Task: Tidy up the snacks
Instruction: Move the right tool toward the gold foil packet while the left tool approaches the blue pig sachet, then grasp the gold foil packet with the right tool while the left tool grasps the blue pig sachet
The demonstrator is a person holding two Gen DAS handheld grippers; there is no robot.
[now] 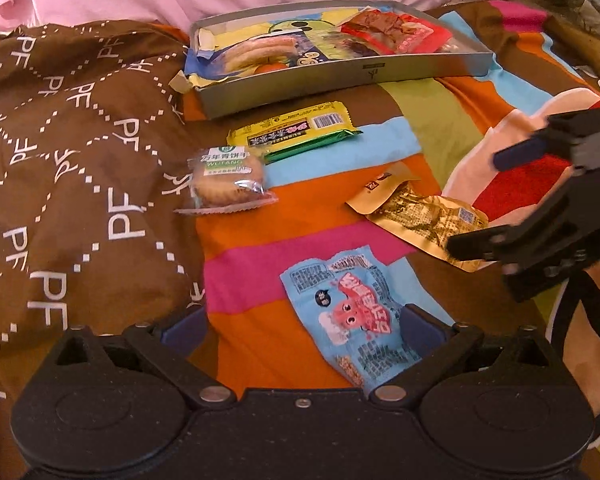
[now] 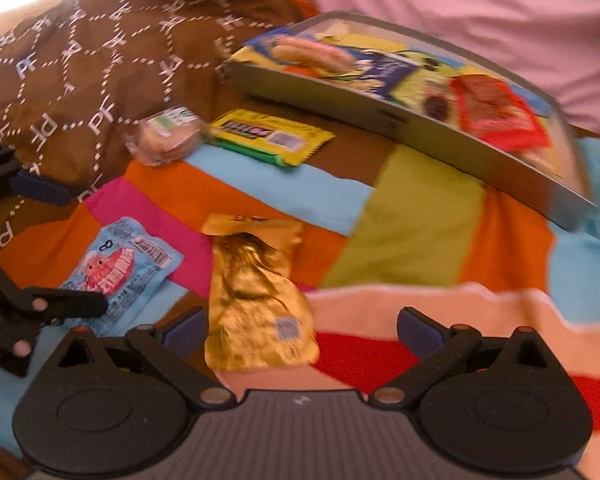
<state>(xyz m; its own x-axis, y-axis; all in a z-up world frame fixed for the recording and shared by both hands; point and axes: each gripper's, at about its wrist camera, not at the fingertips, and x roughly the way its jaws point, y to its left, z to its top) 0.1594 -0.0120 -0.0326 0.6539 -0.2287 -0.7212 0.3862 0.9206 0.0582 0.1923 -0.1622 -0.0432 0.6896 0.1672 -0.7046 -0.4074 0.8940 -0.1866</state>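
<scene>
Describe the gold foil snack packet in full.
The gold foil snack packet is a flat, crinkled, shiny sealed pouch with dark print and a small blue square code near one end. It lies flat on the colourful striped cloth, apart from the light blue snack packet beside it. The open right gripper hovers over its near end, one finger beside its edge; contact cannot be told. In the left wrist view it shows at.

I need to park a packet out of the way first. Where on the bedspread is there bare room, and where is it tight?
Free: the green and orange stripes between the gold packet and the grey tray; also the orange patch between the cookie pack and the blue packet. Crowded: near the tray's front left corner, where the cookie pack and the yellow bar lie close together.
</scene>
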